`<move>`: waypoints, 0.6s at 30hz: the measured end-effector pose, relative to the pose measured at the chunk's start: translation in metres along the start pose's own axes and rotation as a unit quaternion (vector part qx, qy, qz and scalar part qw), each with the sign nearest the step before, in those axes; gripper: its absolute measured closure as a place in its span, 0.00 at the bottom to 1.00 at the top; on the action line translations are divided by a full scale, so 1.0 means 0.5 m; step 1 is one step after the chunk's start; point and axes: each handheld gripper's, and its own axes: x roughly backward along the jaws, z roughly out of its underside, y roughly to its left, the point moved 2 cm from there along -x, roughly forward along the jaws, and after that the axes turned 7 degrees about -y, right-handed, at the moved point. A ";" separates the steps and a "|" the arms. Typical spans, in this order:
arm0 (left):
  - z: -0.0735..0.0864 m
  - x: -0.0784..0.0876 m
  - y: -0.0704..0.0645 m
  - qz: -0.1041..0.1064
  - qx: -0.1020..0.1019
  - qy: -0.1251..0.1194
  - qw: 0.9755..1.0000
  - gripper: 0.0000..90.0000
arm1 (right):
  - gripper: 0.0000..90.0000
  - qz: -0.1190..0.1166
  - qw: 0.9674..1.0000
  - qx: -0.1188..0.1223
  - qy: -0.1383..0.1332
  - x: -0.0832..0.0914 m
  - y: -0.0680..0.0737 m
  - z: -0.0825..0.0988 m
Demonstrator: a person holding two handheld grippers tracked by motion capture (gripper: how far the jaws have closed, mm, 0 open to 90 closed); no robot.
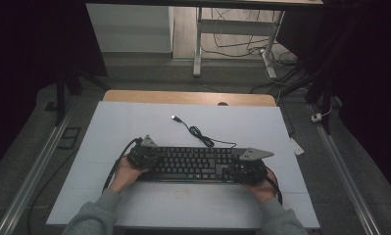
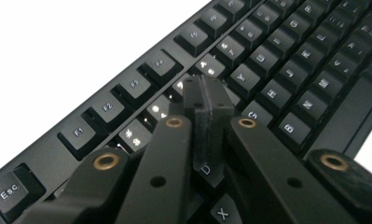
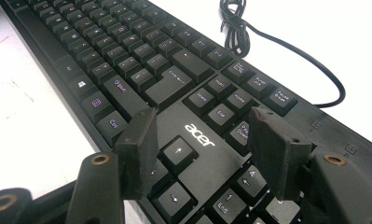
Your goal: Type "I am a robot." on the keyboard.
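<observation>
While the left gripper (image 2: 207,105) sits closed over the keyboard (image 1: 190,163), the right gripper (image 3: 207,140) gapes above its arrow keys, holding nothing.

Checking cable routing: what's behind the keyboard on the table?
Behind the keyboard its black cable lies coiled on the white table, ending in a USB plug. Where the cable joins the keyboard is hidden behind the right gripper.

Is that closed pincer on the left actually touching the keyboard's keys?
Cannot tell. In the left gripper view the shut left gripper hangs low over the keyboard, but its tips hide any contact or gap.
</observation>
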 end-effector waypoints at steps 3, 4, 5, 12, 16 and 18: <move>-0.001 0.002 -0.001 0.000 0.002 -0.001 1.000 0.99 | 0.48 0.000 1.000 0.000 0.001 0.000 0.001 0.000; -0.002 0.004 -0.001 0.001 0.002 -0.004 1.000 0.99 | 0.48 0.000 1.000 0.000 0.001 0.000 0.001 0.000; -0.003 0.007 -0.001 0.003 0.007 -0.011 1.000 0.99 | 0.48 0.000 1.000 0.000 0.001 0.000 0.001 0.000; -0.012 0.043 0.005 0.015 0.027 -0.057 0.998 0.98 | 0.48 0.003 1.000 -0.001 0.001 0.002 -0.002 0.000; -0.014 0.068 0.012 0.016 0.047 -0.086 0.995 0.82 | 0.48 0.001 1.000 0.001 -0.003 0.003 0.000 -0.001; -0.015 0.079 0.013 0.013 0.056 -0.098 0.994 0.70 | 0.48 0.000 1.000 0.002 -0.003 0.003 0.001 -0.002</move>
